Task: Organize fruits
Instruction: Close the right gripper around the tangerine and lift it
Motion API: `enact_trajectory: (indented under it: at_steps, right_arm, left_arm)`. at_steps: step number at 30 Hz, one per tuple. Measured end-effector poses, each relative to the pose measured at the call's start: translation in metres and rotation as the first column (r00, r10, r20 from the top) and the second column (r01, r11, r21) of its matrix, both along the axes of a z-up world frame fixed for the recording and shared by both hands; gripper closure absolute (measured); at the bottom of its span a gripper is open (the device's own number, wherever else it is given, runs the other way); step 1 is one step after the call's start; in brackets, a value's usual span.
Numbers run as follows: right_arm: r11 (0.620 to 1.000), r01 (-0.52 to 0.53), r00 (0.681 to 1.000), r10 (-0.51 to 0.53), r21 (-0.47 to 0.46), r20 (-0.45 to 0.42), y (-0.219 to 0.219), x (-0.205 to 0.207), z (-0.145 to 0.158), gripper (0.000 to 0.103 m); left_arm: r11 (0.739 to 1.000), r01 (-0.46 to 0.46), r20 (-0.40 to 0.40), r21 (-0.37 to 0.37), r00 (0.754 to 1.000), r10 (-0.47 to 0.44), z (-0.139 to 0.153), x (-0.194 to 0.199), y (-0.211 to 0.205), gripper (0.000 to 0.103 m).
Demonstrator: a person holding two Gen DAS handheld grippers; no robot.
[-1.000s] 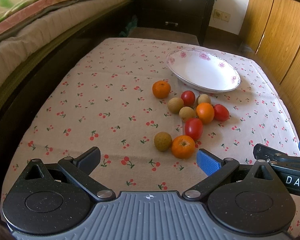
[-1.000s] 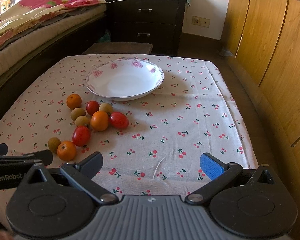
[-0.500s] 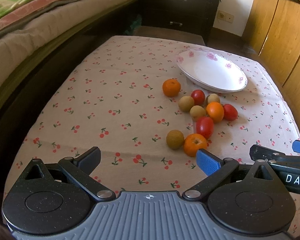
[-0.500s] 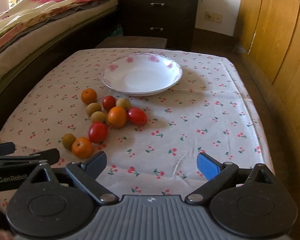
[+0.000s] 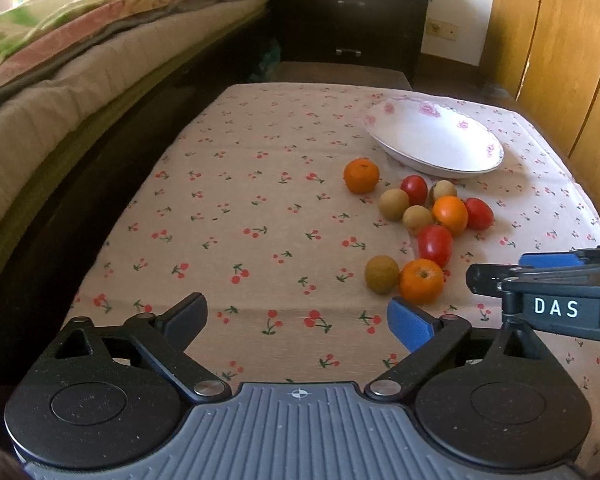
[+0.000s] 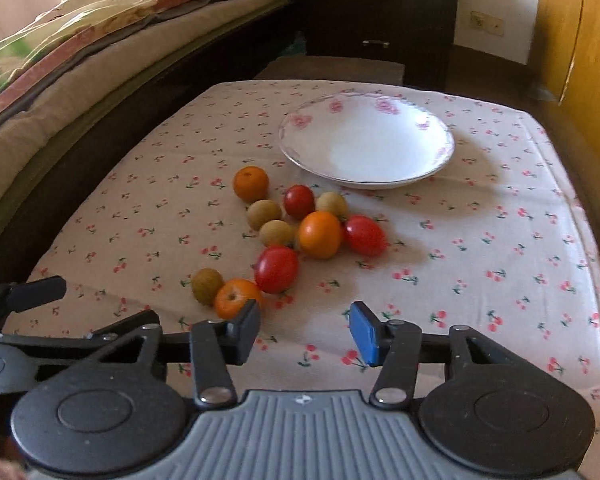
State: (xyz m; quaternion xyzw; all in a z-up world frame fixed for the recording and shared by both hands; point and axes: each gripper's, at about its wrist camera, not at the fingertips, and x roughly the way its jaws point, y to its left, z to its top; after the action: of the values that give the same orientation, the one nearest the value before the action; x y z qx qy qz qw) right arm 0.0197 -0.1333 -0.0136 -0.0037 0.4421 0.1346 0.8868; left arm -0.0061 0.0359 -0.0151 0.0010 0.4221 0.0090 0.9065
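Note:
Several fruits lie loose on the cherry-print tablecloth (image 6: 480,240): oranges (image 6: 320,234), red tomatoes (image 6: 277,269) and small brown fruits (image 6: 207,285). A white floral bowl (image 6: 366,146) stands empty behind them. My right gripper (image 6: 305,330) hovers near the table's front, its jaws closing with nothing between them; its left pad sits just in front of the nearest orange (image 6: 236,297). My left gripper (image 5: 298,312) is open and empty, left of the same orange (image 5: 422,281). The right gripper's fingers (image 5: 548,272) show at the right edge of the left wrist view.
A bed with a patterned quilt (image 5: 80,40) runs along the left side. A dark drawer chest (image 6: 376,20) stands behind the table and wooden cupboard doors (image 5: 560,40) line the right. Bare cloth lies right of the fruits.
The right gripper's jaws have narrowed a lot and it has swung left toward the fruits. The left gripper has turned slightly, so the fruits sit further right in its view.

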Motion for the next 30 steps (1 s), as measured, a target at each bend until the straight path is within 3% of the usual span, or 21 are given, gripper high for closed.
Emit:
enact_trajectory:
  at_steps: [16, 20, 24, 30]
  right_arm:
    - [0.989, -0.130, 0.989, 0.134, 0.064, -0.064, 0.025, 0.015, -0.016, 0.052]
    - [0.988, -0.138, 0.986, 0.144, 0.072, -0.085, 0.031, 0.021, -0.025, 0.057]
    - [0.988, -0.149, 0.987, 0.152, 0.047, -0.057, 0.036, 0.023, -0.025, 0.068]
    - [0.988, -0.148, 0.985, 0.151, 0.048, -0.078, 0.029, 0.020, -0.022, 0.069]
  left_arm:
    - [0.995, -0.031, -0.027, -0.093, 0.999, 0.028, 0.008, -0.005, 0.029, 0.002]
    - [0.992, -0.041, -0.032, -0.117, 0.999, 0.038, 0.009, -0.005, 0.033, 0.002]
    - [0.991, -0.043, -0.037, -0.125, 0.999, 0.038, 0.008, -0.004, 0.034, 0.002]
    - [0.992, -0.019, -0.028, -0.126, 0.999, 0.016, 0.009, -0.004, 0.030, 0.002]
